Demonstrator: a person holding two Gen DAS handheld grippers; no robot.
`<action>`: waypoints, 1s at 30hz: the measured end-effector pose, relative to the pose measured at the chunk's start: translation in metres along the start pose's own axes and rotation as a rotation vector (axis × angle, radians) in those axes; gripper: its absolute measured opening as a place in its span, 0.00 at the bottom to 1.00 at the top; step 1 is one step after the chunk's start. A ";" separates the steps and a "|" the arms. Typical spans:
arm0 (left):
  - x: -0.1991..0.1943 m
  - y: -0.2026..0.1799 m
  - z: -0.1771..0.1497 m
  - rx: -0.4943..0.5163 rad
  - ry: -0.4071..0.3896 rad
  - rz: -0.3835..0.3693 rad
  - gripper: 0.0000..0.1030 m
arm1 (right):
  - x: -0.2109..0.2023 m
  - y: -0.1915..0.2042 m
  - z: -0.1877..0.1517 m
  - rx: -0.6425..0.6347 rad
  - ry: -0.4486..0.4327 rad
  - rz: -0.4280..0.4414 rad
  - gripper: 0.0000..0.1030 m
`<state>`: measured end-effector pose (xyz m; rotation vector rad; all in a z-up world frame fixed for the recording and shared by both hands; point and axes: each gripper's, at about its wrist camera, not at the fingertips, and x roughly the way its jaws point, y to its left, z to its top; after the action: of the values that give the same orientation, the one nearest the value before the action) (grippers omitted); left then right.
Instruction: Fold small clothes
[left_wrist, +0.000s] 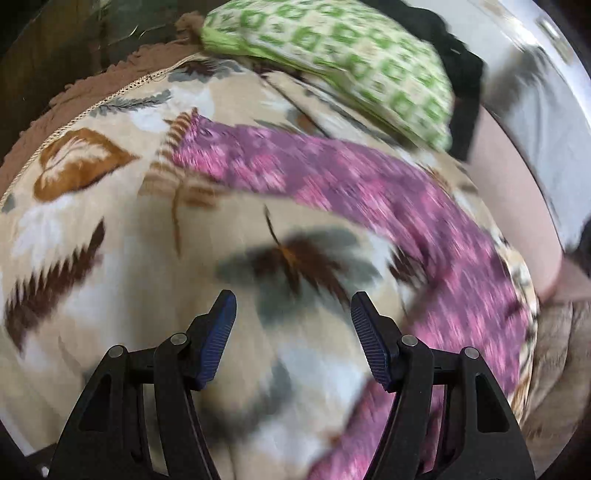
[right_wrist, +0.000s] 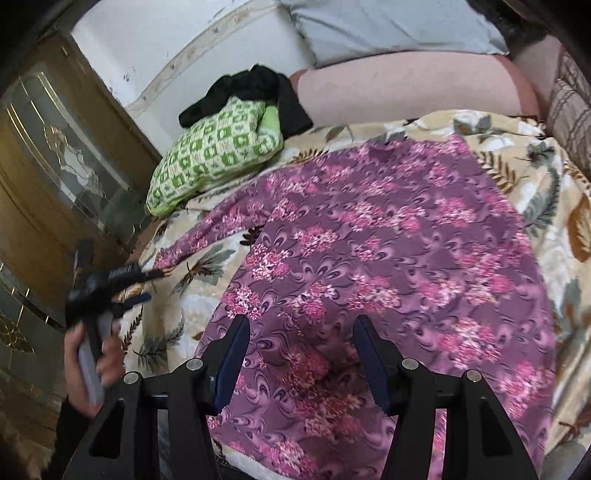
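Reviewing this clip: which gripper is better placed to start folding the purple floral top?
Left. The left gripper sits open beside the sleeve stretched out over the leaf-print blanket, ready to fold it inward. The right gripper hovers open over the purple floral top, mid-body, away from any edge.

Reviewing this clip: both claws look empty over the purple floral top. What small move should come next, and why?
Probably bring the left claw onto the long sleeve and close on it. Both claws are open and hold nothing; the purple floral top lies spread on the leaf-print blanket with that sleeve stretched out toward the left claw's side, unfolded. The right claw hovers over the hem.
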<state>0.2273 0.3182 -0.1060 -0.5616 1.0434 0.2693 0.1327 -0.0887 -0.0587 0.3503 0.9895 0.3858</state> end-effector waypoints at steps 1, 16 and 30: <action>0.010 0.006 0.011 -0.027 0.001 0.009 0.63 | 0.007 0.001 0.002 -0.006 0.007 -0.001 0.55; 0.090 0.044 0.106 -0.276 -0.014 0.100 0.25 | 0.098 0.035 0.052 -0.061 0.081 0.092 0.55; -0.098 -0.134 -0.014 0.528 -0.508 -0.097 0.12 | 0.057 -0.011 0.038 0.018 0.033 0.052 0.55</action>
<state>0.2315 0.2045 0.0152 -0.0531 0.5539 0.0367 0.1946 -0.0761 -0.0865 0.3873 1.0177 0.4316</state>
